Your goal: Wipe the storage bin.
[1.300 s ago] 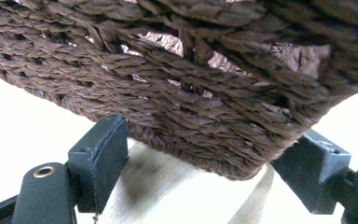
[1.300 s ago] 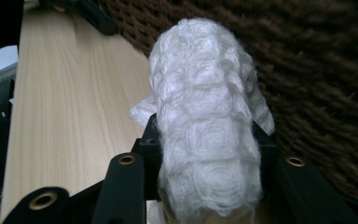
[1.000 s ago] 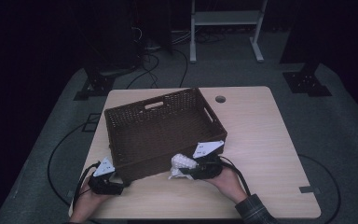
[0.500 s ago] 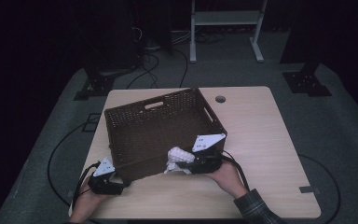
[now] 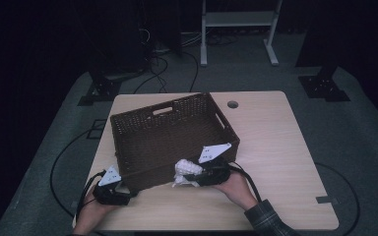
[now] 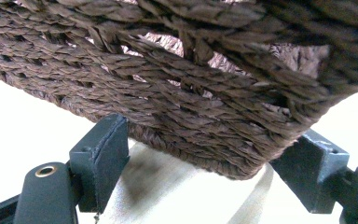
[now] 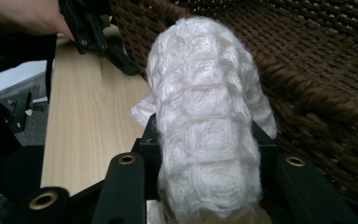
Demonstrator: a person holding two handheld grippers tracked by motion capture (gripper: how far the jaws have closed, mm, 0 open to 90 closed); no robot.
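Observation:
A dark brown wicker basket (image 5: 153, 141) stands at the middle of the wooden table, slightly turned. My right gripper (image 5: 187, 173) is shut on a white knitted cloth (image 5: 185, 169), raised at the basket's near rim. In the right gripper view the white cloth (image 7: 205, 121) bulges between the jaws, beside the basket wall (image 7: 317, 70). My left gripper (image 5: 123, 189) stands open at the basket's near left corner. In the left gripper view its jaws stand on either side of that basket corner (image 6: 223, 126), which is lifted a little off the table.
The table (image 5: 275, 147) has a round cable hole (image 5: 233, 104) behind the basket. Bare wood lies to the right of the basket. Cables trail off the table's left side. A white shelf frame (image 5: 236, 19) stands on the floor behind.
My right gripper has lifted the white cloth up and left along the basket's near rim. The left gripper has stayed at the corner.

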